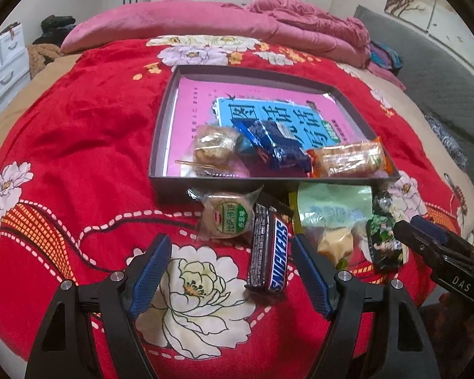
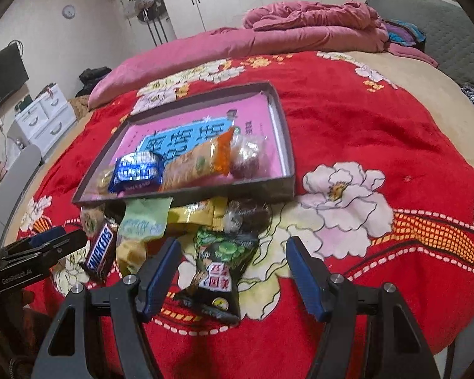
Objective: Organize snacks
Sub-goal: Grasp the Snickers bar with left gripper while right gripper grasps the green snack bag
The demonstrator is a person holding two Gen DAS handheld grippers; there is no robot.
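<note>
A dark shallow box (image 1: 161, 126) (image 2: 284, 126) with a pink-and-blue bottom lies on the red floral blanket. It holds a blue wrapper (image 1: 278, 145) (image 2: 136, 170), an orange pack (image 1: 350, 159) (image 2: 199, 164) and a clear bag of round sweets (image 1: 213, 145). In front of the box lie a Snickers bar (image 1: 270, 252) (image 2: 101, 249), a round green-label cake (image 1: 227, 218), a pale green bag (image 1: 335, 208) (image 2: 145, 221) and a dark green-printed pack (image 1: 384, 240) (image 2: 219, 268). My left gripper (image 1: 230, 271) is open around the Snickers. My right gripper (image 2: 233, 271) is open around the dark pack.
A pink quilt (image 1: 268, 25) (image 2: 300, 28) is piled at the far side of the bed. A grey headboard (image 1: 426, 72) is at the right. White drawers (image 1: 3, 60) (image 2: 44, 120) stand at the left. Each gripper shows in the other's view, the right one (image 1: 433, 246), the left one (image 2: 47, 246).
</note>
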